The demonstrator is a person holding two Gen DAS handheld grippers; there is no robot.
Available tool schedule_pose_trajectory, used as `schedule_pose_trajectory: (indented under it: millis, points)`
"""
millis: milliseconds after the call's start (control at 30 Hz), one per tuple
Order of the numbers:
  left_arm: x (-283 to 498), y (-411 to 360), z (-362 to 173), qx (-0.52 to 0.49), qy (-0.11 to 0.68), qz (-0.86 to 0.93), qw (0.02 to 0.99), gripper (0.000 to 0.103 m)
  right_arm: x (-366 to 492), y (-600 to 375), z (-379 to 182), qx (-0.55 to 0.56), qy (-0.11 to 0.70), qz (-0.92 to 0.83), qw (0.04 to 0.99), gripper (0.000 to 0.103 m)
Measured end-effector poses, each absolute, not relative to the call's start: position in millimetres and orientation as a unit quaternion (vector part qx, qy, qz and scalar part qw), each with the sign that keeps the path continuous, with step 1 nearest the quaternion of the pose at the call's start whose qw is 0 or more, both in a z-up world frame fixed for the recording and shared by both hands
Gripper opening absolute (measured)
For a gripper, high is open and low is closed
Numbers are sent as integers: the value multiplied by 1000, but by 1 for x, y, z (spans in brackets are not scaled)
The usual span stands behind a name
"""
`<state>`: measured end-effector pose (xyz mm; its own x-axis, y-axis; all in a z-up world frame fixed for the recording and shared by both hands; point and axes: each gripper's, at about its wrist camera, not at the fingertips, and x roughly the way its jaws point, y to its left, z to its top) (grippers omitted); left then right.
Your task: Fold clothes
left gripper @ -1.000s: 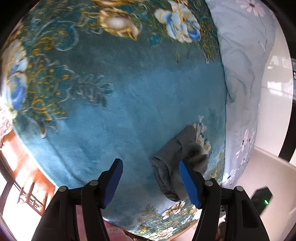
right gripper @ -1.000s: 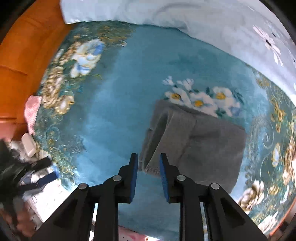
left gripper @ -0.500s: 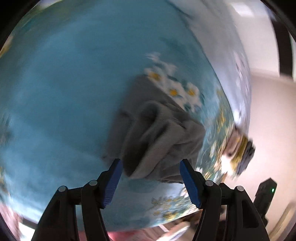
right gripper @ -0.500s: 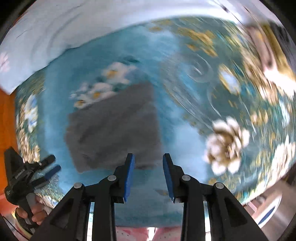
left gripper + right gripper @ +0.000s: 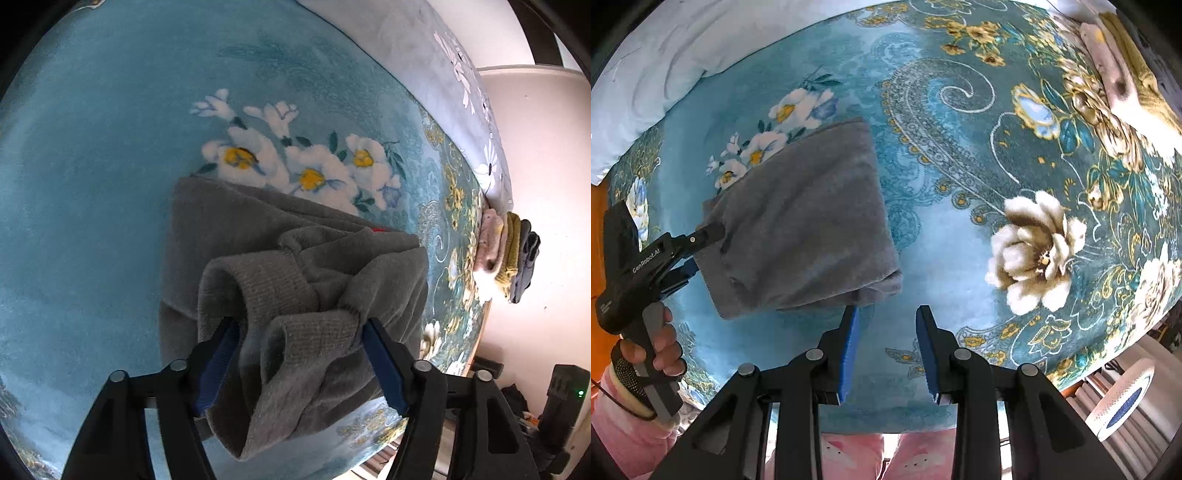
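left claw (image 5: 299, 354): wide open, now astride garment (image 5: 295, 280) edge, not gripping | right claw (image 5: 886, 347): open wider than before, empty, just beside garment | blanket (image 5: 92, 184) unchanged

left claw (image 5: 299, 354) tips hidden (under gray garment (image 5: 295, 266))

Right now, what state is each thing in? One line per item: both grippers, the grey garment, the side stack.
left gripper: open, fingers either side of the bunched cuffs, not clamped.
right gripper: open, holding nothing, just off the garment's corner.
grey garment: folded into a rectangle on the blanket, cuffed end still rumpled.
floral blanket: spread flat.
stack of folded clothes: folded, piled at the bed's edge.
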<state>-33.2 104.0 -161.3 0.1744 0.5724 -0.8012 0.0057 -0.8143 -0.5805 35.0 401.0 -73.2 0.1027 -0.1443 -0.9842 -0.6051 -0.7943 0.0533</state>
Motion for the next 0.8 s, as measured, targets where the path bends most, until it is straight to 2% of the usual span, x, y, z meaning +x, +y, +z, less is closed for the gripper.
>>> schedule_pose_trajectory:
  millis: [33, 67, 167, 467, 667, 800]
  points:
    - [-33, 104, -160, -729, -197, 613, 234, 52, 37, 402, -74, -720, 263, 614, 189, 32]
    - [-33, 103, -159, -727, -195, 614, 236, 41, 39, 403, -75, -721, 265, 611, 192, 32]
    - [-30, 104, -150, -721, -183, 621, 247, 30, 42, 404, -79, -722, 275, 603, 197, 32]
    - [-50, 58, -120, -704, -229, 624, 249, 29, 27, 394, -81, -724, 264, 613, 171, 32]
    - [-62, 49, -175, -751, -223, 593, 187, 31, 17, 383, -89, -728, 268, 612, 153, 32]
    - [-66, 51, -190, -759, -219, 591, 165, 34, 1, 381, -87, -712, 275, 633, 128, 32]
